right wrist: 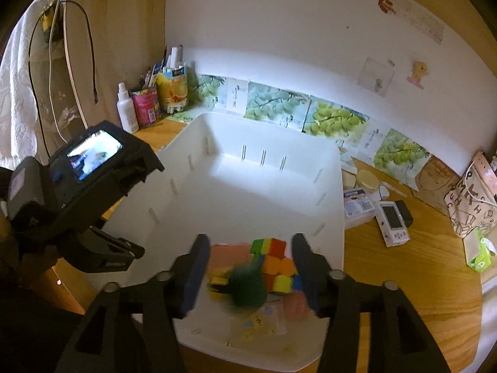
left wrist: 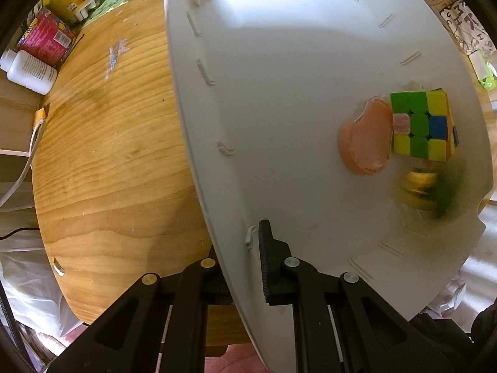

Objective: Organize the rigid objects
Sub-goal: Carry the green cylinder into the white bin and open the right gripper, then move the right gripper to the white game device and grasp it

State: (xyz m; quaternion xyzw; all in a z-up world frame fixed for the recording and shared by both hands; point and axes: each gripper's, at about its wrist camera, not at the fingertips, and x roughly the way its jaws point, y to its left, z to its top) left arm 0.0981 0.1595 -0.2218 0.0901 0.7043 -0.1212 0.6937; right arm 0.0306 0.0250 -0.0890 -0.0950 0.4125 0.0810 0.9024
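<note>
Left wrist view: a wooden bench (left wrist: 108, 155) fills the left of the frame, its grain scuffed pale near the top. The left tongs (left wrist: 245, 245) are clenched on the side wall of a white bin (left wrist: 279, 93). Inside the bin at right lie a puzzle cube (left wrist: 422, 124), a pink disc (left wrist: 366, 140) touching it, and a blurred green-and-yellow toy (left wrist: 431, 189). At upper left stand a white bottle (left wrist: 29, 70) and a pink can (left wrist: 46, 39) (print unreadable).

Right wrist view: the right tongs (right wrist: 248, 270) stand released above the toy and cube at the bin's lower end. Grape pictures (right wrist: 335, 121) line the white wall.
</note>
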